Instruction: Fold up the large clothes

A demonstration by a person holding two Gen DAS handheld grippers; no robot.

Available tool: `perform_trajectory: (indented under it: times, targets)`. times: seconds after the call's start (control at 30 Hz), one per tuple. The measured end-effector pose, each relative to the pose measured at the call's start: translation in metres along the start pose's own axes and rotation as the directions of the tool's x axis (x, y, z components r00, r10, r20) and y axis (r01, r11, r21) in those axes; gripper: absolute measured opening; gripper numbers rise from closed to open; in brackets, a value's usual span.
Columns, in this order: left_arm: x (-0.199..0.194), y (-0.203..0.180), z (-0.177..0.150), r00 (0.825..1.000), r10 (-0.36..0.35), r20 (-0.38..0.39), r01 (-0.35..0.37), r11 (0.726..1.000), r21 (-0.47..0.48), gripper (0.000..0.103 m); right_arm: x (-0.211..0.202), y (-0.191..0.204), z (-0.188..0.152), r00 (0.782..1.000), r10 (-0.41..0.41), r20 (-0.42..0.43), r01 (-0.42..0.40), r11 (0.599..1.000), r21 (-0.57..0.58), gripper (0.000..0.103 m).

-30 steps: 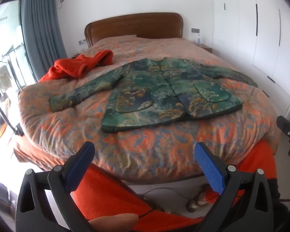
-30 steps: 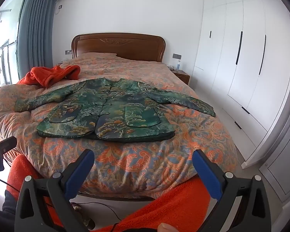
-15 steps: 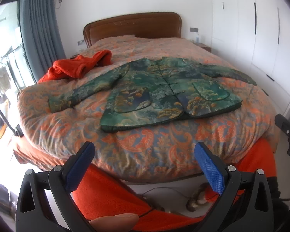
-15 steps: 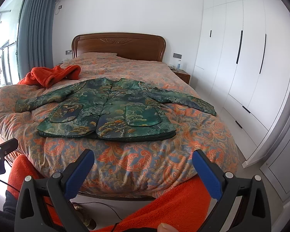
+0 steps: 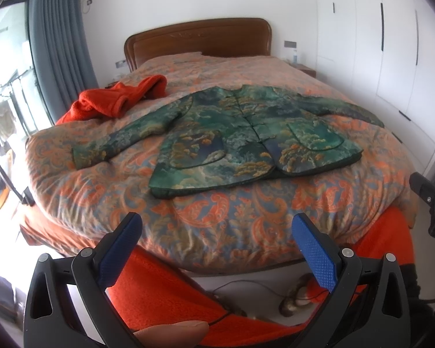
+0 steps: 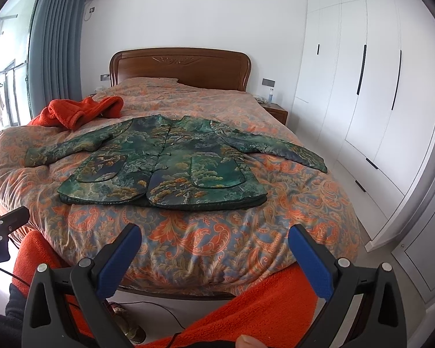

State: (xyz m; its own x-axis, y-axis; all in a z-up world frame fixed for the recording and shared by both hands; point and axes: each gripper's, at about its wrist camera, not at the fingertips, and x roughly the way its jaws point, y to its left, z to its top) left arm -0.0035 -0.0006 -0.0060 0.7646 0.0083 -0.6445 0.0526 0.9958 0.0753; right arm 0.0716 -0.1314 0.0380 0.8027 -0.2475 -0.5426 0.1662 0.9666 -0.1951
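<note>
Lying flat: one jacket [image 5: 246, 139] | one bed [image 5: 246, 220] | two grippers, jaws apart

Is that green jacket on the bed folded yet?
No, spread flat. The jacket lies front-up on the bed, buttoned, both sleeves stretched out sideways, nothing folded over.

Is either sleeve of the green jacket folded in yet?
No, the green jacket lies flat on the bed with both sleeves spread outward.

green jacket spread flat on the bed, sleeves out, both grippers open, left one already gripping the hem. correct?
Not quite: the left gripper grips nothing; it is short of the bed, as the left wrist view shows. The green jacket lies flat, sleeves out, and the right gripper is open too.
</note>
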Motion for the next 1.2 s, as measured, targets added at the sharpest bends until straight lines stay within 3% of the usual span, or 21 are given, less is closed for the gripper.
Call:
perform_trajectory:
  times: [1.2]
  targets:
    - [0.0013, -0.0027, -0.0005, 1.0, -0.001, -0.003, 0.001, 1.0, 0.012, 0.103, 0.0028, 0.0017, 0.0, 1.0, 0.01, -0.013, -0.01, 1.0, 0.004, 0.103]
